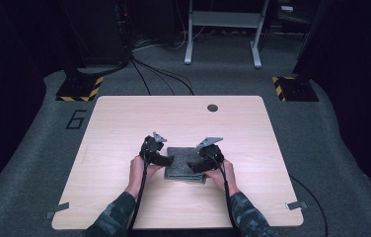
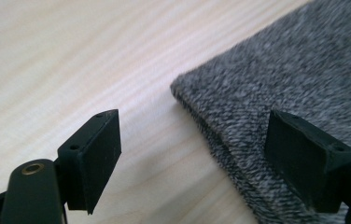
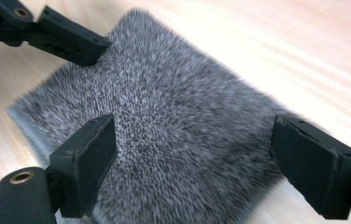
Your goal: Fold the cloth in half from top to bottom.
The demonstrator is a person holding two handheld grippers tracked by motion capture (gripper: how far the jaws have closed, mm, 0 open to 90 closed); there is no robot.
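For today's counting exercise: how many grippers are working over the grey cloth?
2. The left gripper is at the folded grey cloth's left edge, jaws open; the right gripper is over its right part, jaws open. None seems hidden.

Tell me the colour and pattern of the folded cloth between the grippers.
The folded cloth is heathered grey, flecked dark and light; the right gripper view shows it best.

Grey speckled knit cloth [image 1: 183, 162], folded into a flat layered square, lying on the near-middle tabletop
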